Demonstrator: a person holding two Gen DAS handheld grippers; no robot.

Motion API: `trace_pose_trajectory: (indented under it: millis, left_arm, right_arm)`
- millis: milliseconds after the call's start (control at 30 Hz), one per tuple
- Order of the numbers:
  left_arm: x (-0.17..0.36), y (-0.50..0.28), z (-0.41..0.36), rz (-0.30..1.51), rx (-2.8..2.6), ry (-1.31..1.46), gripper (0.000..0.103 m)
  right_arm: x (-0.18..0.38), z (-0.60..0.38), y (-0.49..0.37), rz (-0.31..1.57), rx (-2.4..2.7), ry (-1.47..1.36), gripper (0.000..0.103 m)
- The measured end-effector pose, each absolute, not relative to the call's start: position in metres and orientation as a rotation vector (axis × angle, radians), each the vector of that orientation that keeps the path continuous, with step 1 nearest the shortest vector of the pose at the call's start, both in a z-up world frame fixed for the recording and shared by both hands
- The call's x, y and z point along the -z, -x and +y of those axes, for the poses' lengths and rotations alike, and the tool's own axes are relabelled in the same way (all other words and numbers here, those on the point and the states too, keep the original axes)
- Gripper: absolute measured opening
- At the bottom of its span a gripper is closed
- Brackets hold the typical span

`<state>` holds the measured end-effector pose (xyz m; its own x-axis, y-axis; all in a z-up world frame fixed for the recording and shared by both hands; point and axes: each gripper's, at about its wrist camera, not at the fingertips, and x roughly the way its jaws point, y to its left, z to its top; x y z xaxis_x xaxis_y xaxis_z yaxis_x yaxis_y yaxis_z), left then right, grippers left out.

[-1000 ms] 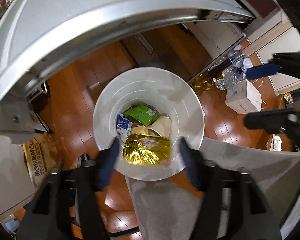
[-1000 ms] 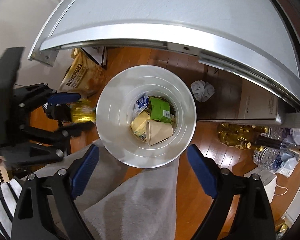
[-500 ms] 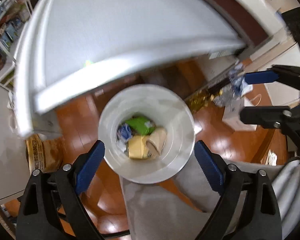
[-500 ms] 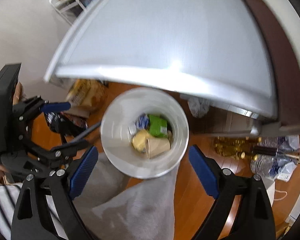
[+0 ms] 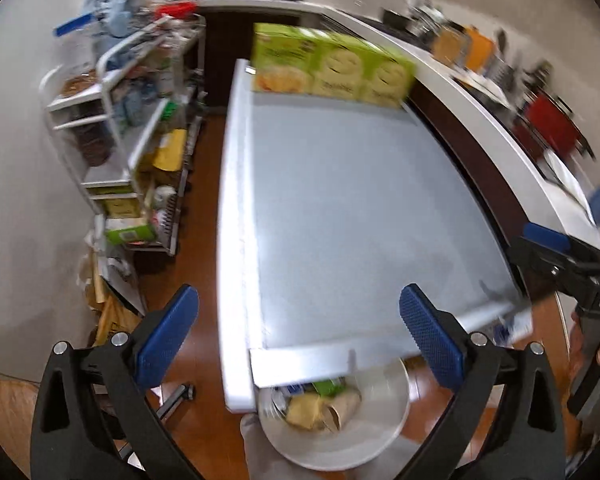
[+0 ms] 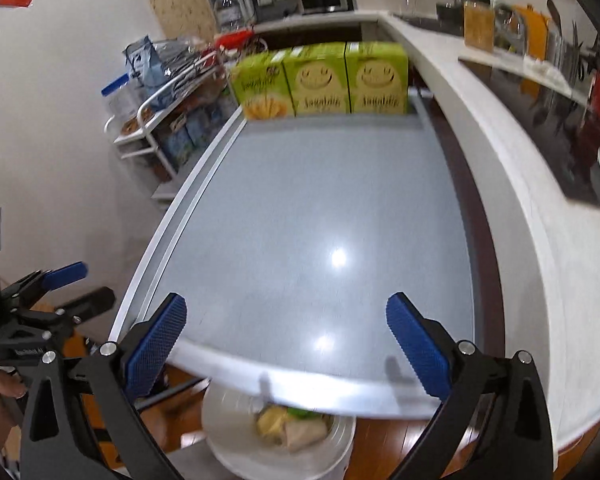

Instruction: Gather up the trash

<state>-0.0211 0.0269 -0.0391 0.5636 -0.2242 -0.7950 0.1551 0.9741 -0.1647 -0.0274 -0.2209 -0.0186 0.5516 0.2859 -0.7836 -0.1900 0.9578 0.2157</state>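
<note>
Ahead of my right gripper [image 6: 286,346], past the far end of the worktop [image 6: 320,216], the green boxes [image 6: 320,80] carry smiley faces and a script brand too blurred to read. On the right gripper's body, seen from my left gripper [image 5: 298,326], I make out "DAS"

The bench [image 6: 320,220] has a smooth, glossy grey top that mirrors the lamps, edged in pale metal-looking trim. The floor [image 5: 204,184] is glossy brown wood, and the white bin [image 5: 372,436] looks like smooth plastic. Both grippers' pads [image 6: 156,340] are blue with a rough dotted texture on matt black arms.
</note>
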Motion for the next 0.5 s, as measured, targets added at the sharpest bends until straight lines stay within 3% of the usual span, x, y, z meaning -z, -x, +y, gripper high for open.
trace_pose_trajectory:
  millis: [500]
  left_arm:
    - [0.032,-0.010,0.050,0.834,0.065,0.070,0.101]
  right_arm:
    - [0.018,-0.225,0.017,0.803,-0.182,-0.123,0.098]
